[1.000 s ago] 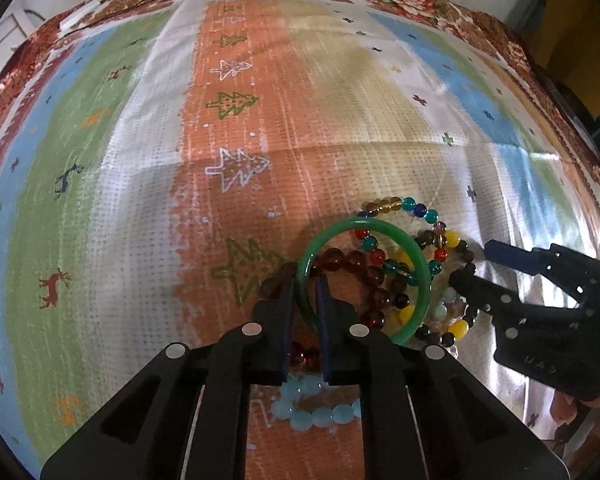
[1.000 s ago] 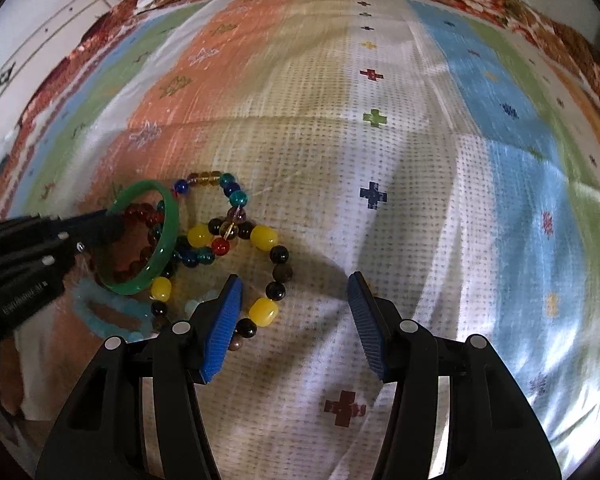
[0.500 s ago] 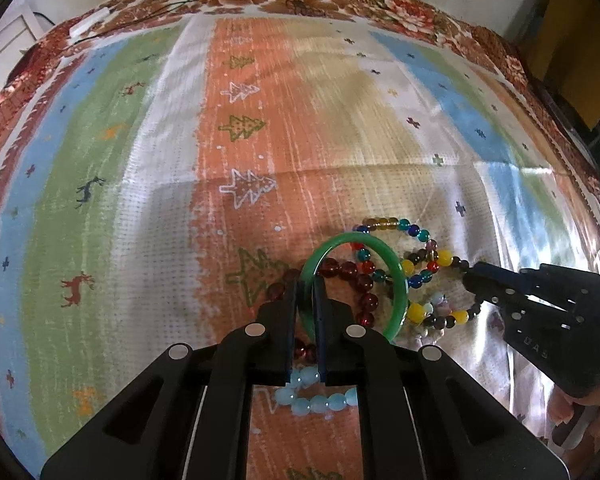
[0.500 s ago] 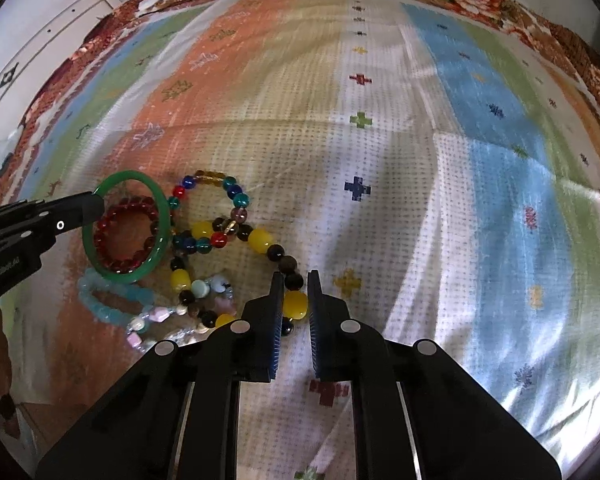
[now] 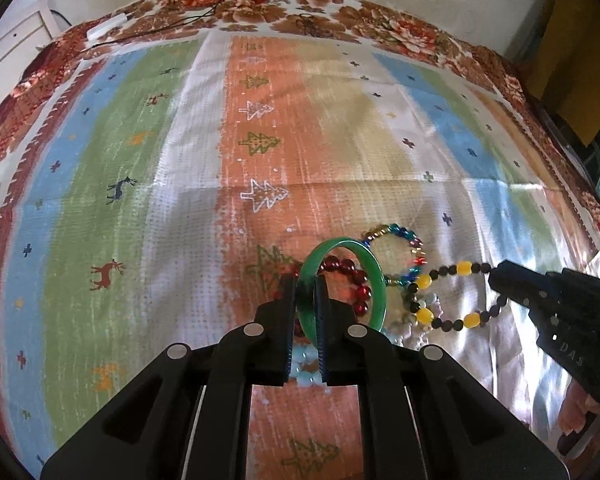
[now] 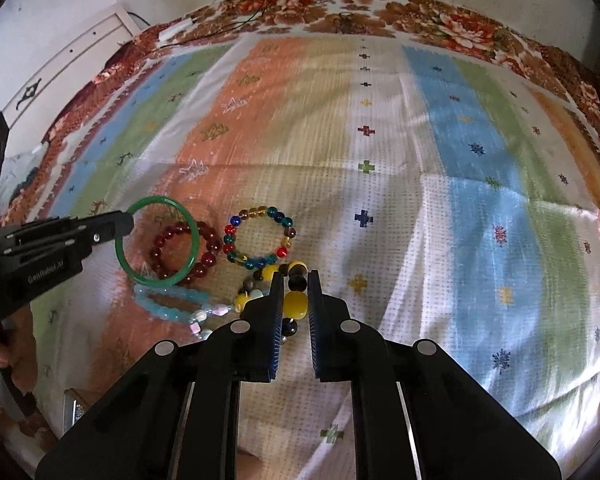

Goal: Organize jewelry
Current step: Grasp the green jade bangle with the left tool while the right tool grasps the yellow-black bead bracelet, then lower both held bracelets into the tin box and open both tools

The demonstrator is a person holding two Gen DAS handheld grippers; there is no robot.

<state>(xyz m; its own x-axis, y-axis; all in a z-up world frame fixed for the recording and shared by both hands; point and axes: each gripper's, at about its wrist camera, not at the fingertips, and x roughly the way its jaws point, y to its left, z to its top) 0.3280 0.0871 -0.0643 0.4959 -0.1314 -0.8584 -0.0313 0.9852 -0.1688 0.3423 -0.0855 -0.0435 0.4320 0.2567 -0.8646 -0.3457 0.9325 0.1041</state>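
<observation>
Green bangle (image 5: 342,280) clamped in left gripper (image 5: 305,312), raised off the striped cloth (image 5: 180,200). Right gripper (image 6: 292,308) closed on yellow-and-black bead bracelet (image 6: 295,305); its loop partly hidden behind fingers. Pale blue bracelet (image 6: 168,306) half obscured in the left view.

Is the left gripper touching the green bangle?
Touching. In the left wrist view, the left gripper is shut on the rim of the green bangle.

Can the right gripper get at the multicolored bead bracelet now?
Probably not yet: the right gripper is shut on the yellow-and-black bead bracelet. The multicolored bead bracelet lies uncovered just ahead-left of it.
</observation>
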